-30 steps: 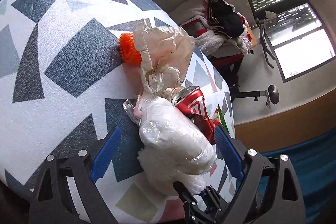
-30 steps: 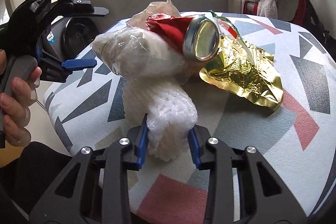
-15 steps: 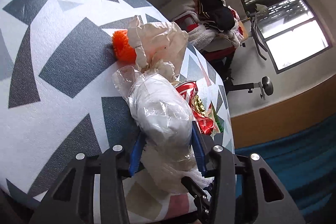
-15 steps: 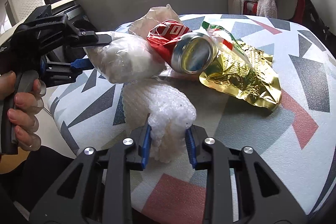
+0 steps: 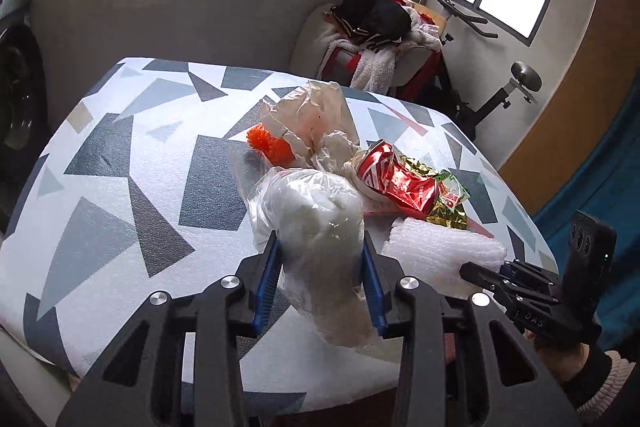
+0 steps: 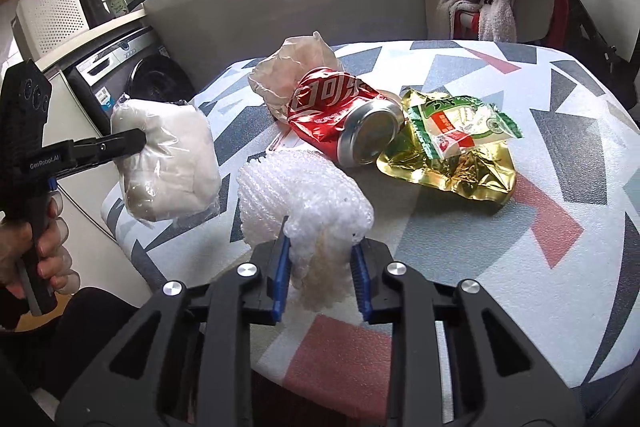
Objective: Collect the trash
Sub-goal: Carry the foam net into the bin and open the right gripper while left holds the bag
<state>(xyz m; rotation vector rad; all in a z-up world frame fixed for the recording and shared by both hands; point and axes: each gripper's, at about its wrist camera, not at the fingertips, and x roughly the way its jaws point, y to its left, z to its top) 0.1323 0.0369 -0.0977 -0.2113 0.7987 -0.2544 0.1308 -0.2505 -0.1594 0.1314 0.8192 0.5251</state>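
My left gripper (image 5: 322,267) is shut on a clear plastic bag of white stuffing (image 5: 316,223) and holds it lifted off the patterned table (image 5: 120,163); it also shows in the right wrist view (image 6: 168,163) at the left. My right gripper (image 6: 320,267) is shut on a white foam net wrap (image 6: 304,195), which rests on the table and shows in the left wrist view (image 5: 444,251). A crushed red can (image 6: 340,115), a gold foil wrapper (image 6: 460,167) with a green snack packet (image 6: 460,123), a crumpled beige bag (image 5: 312,119) and an orange mesh piece (image 5: 268,143) lie beyond.
A grey wall panel (image 5: 180,11) stands behind the table. A chair piled with clothes (image 5: 380,35) and an exercise bike (image 5: 500,87) stand at the back right. A washing machine (image 6: 132,79) stands left of the table.
My left gripper closed on the bag of stuffing, lifted it off the pile and drew back to the left. The can tipped down onto the table. My right gripper stayed shut on the foam wrap.
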